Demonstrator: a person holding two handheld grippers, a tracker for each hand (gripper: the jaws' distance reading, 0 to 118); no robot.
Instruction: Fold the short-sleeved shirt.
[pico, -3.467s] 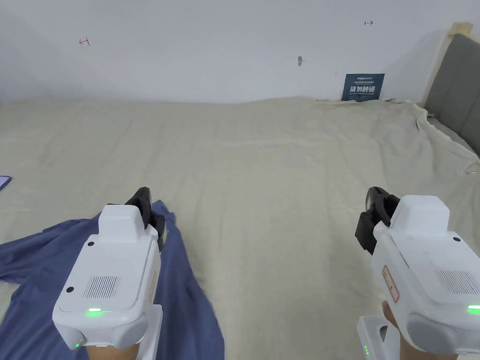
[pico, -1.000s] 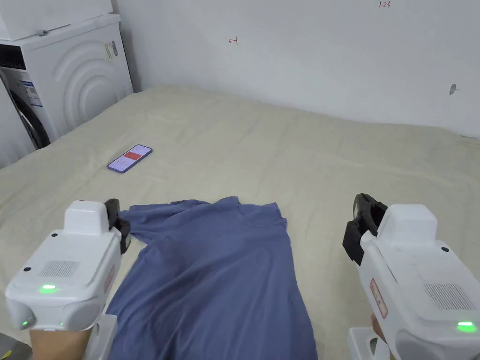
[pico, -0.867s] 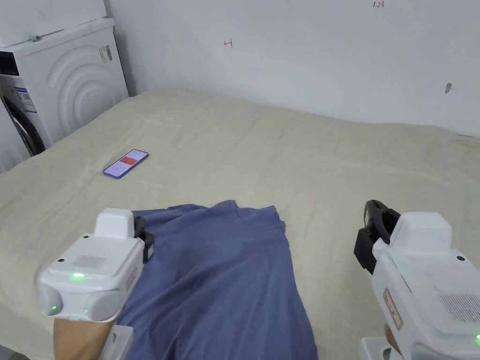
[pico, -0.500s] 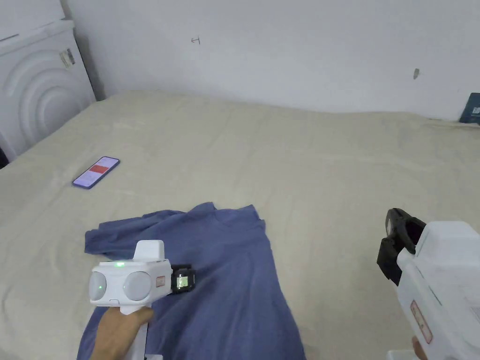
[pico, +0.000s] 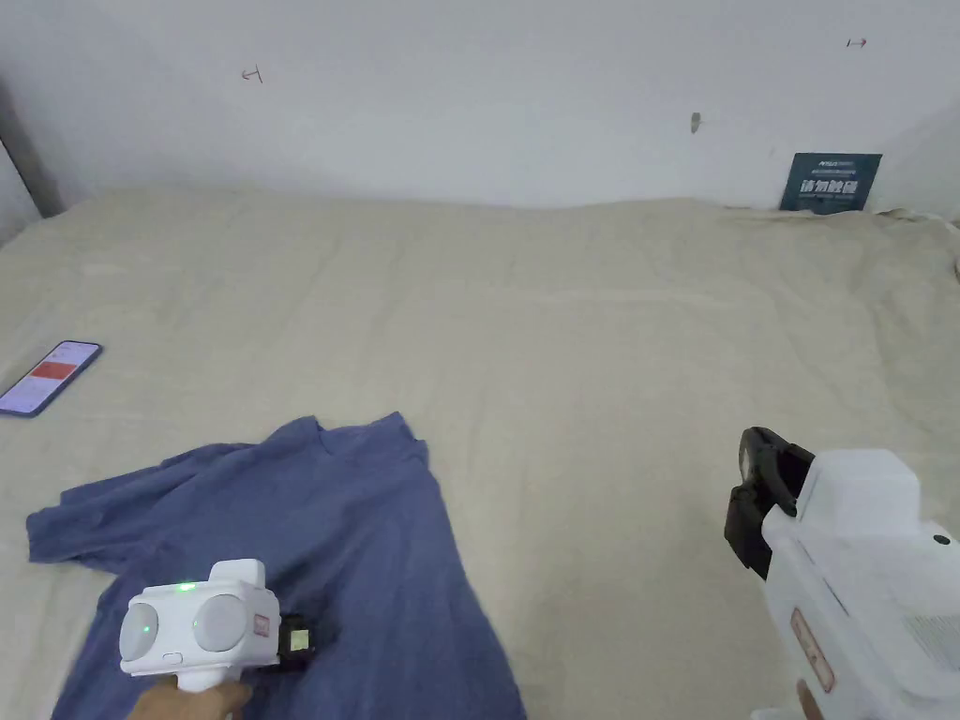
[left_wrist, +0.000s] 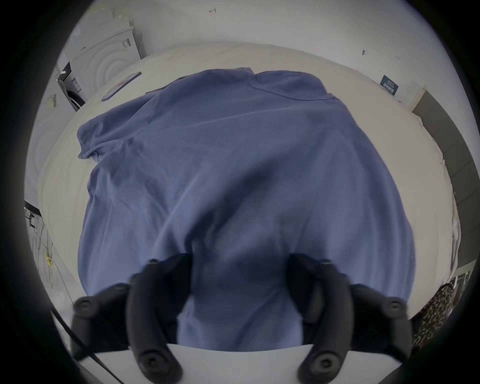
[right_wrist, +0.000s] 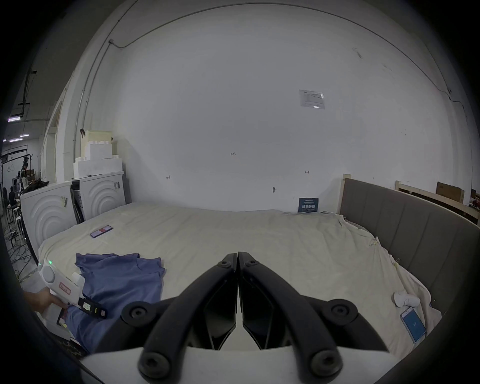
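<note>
Blue and soft, the short-sleeved shirt (pico: 309, 553) lies on the bed (pico: 609, 356), its neck pointing at the far wall and its long way running back to the person. The left gripper (left_wrist: 239, 283) is low over the shirt's near part, jaws apart with cloth between them. The right gripper (right_wrist: 237, 262), jaws together, hangs well off to the side, so the left one is nearer.

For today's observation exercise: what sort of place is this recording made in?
Probably a mock bedroom inside a workshop: a bed with a padded headboard, washing machines beside it, and a workspace visible beyond.
</note>
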